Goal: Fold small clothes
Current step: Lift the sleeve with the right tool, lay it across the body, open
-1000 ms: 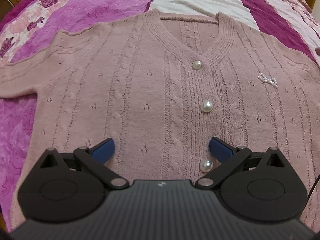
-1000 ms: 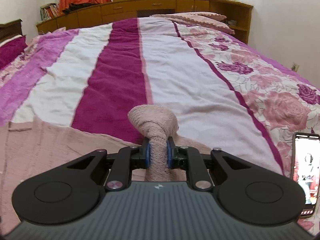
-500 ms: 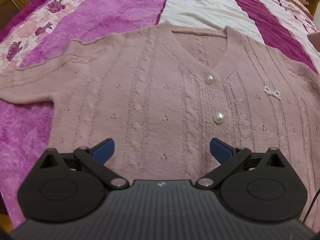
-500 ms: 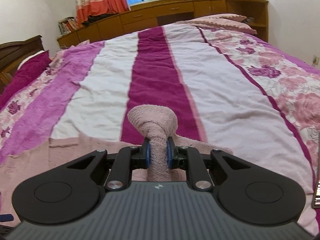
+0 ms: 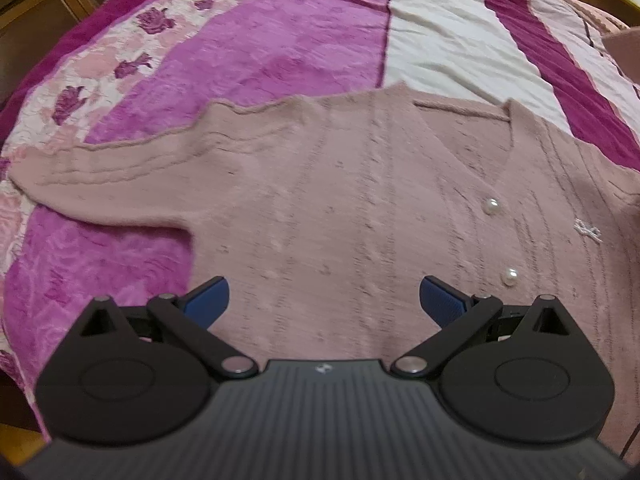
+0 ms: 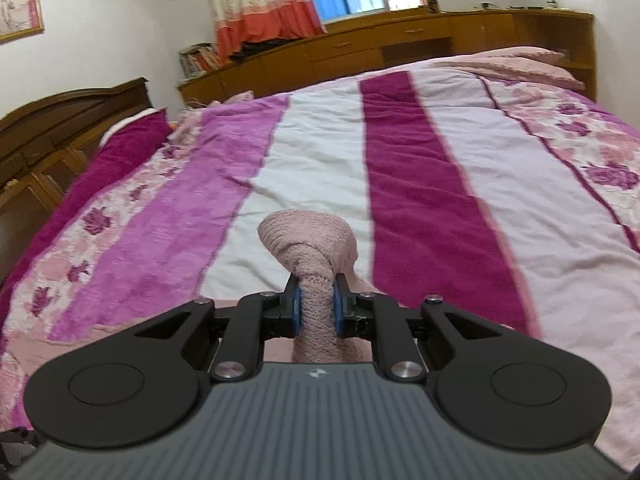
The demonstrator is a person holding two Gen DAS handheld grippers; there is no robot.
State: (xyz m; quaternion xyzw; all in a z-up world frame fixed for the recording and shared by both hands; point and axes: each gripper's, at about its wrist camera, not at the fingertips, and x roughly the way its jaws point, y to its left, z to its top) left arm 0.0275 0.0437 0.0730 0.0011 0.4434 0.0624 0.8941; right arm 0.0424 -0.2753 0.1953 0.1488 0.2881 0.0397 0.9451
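A dusty-pink knitted cardigan [image 5: 340, 208] with pearl buttons [image 5: 491, 204] lies flat, front up, on the striped bedspread. Its left sleeve [image 5: 100, 172] stretches out to the left. My left gripper [image 5: 324, 300] is open and empty, hovering above the cardigan's lower front. My right gripper [image 6: 316, 312] is shut on a bunched piece of the cardigan's pink knit, the sleeve end [image 6: 310, 240], and holds it lifted above the bed. A strip of the pink cardigan [image 6: 120, 340] shows low in the right wrist view.
The bedspread [image 6: 420, 200] has magenta, white and floral stripes. A dark wooden headboard [image 6: 60, 120] stands at the left. Wooden cabinets [image 6: 400, 48] and a curtained window run along the far wall. A pink pillow [image 6: 512, 60] lies at the far end.
The left gripper has swung left and back, so the left sleeve and shoulder are now in view. The right gripper has carried the held sleeve leftward, and the phone at the right has left its view.
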